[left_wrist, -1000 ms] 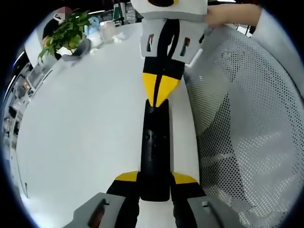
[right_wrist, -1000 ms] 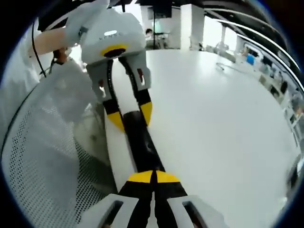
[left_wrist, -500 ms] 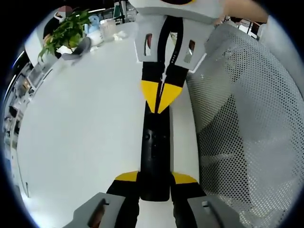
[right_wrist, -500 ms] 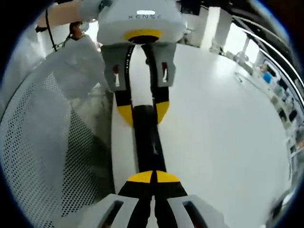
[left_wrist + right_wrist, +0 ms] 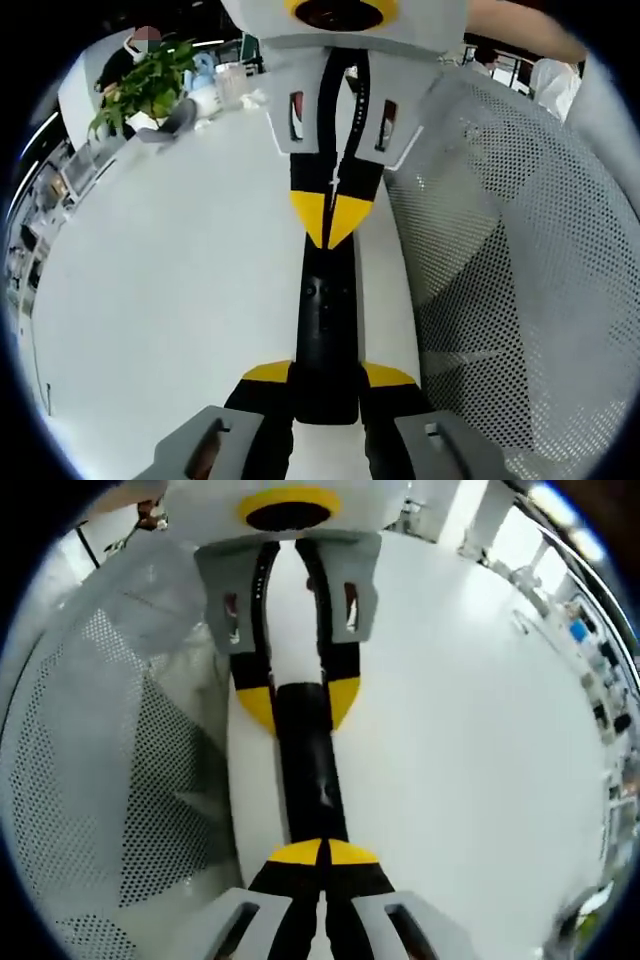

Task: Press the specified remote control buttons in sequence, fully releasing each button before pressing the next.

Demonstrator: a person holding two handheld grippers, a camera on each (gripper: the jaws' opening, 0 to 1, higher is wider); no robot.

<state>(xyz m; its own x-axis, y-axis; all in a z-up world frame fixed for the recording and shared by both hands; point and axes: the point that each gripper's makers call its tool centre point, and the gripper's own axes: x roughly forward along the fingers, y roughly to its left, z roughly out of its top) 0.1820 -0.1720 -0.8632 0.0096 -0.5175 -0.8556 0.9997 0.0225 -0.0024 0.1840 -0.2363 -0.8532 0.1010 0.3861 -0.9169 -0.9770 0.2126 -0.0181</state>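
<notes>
A wide white bench (image 5: 170, 290) runs through an open office, with a potted plant (image 5: 140, 85) at its far end up and to the left of the left tool, and a white mesh chair back (image 5: 520, 300) just to that tool's right. The left tool (image 5: 325, 385) is clamped on the near end of the remote (image 5: 326, 330), its two yellow-tipped jaws standing one on each long side. The remote lies flat along the bench edge, stretching straight ahead from the left tool.

It looks a light, stiff plastic slab with smooth sides, so I judge it could slip or pivot under a downward push; holding it across its width at one end, as the left tool does, seems the sensible purchase, leaving the buttoned face free.

In the right gripper view the right tool (image 5: 323, 855) has its jaws brought together into a single tip, resting on or just above the remote's other end; contact is too fine to tell. The left tool (image 5: 297, 705) faces it from ahead.

Compared with a second ago, the right tool (image 5: 328, 218) has come nearer along the remote toward the left one, its tip further over the black face, and it looms larger. The remote and the left tool's hold are unchanged.
</notes>
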